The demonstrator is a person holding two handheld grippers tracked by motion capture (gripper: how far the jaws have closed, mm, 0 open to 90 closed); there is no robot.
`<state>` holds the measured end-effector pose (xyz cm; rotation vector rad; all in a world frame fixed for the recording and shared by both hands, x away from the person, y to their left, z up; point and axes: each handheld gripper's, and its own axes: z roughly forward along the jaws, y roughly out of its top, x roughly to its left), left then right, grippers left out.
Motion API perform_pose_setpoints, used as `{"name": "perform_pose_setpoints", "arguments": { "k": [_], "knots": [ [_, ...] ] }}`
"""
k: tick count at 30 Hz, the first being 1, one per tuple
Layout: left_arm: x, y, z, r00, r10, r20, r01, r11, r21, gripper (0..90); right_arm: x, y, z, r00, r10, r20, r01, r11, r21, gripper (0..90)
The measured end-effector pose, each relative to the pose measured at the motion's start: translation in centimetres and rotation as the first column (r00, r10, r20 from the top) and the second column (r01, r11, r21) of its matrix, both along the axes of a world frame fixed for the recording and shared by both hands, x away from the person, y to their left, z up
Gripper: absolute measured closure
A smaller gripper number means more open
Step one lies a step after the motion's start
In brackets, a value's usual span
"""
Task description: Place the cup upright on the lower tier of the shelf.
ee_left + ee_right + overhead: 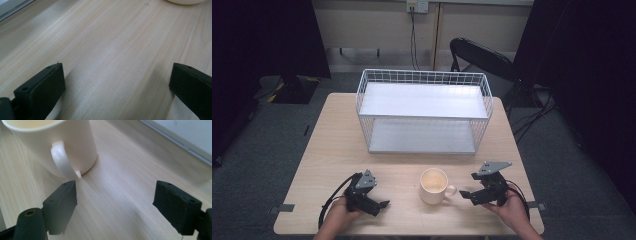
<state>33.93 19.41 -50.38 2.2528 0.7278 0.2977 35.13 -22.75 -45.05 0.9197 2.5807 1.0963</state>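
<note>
High view: I see the cream mug upright near the table front edge, handle toward the right gripper.
Left gripper view: my left gripper gapes wide, empty.
Right gripper view: jaws wide apart, empty, handle just ahead.

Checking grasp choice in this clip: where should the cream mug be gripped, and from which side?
Probably by its handle, from the right. The mug stands upright on the table with the handle turned toward the right gripper, whose jaws are spread wide just short of it. The left gripper faces only the smooth, wide body.
</note>
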Motion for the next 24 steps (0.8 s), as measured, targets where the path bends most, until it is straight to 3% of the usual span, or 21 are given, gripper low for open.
{"name": "perform_pose_setpoints", "arguments": {
  "k": [4,12,24],
  "knots": [
    [0.0,0.0,0.0,1.0,0.0,0.0,0.0,1.0,0.0,0.0,0.1,0.2,1.3,0.9996,0.011,0.028,-0.011,0.9999,-0.001,18.7],
    [0.0,0.0,0.0,1.0,0.0,0.0,0.0,1.0,0.0,0.0,0.5,0.9,3.3,0.9993,0.017,0.035,-0.018,0.9996,0.024,18.4],
    [0.0,0.0,0.0,1.0,0.0,0.0,0.0,1.0,0.0,0.0,0.8,2.7,4.8,0.998,0.037,0.05,-0.039,0.9989,0.026,18.5]
  ]
}}
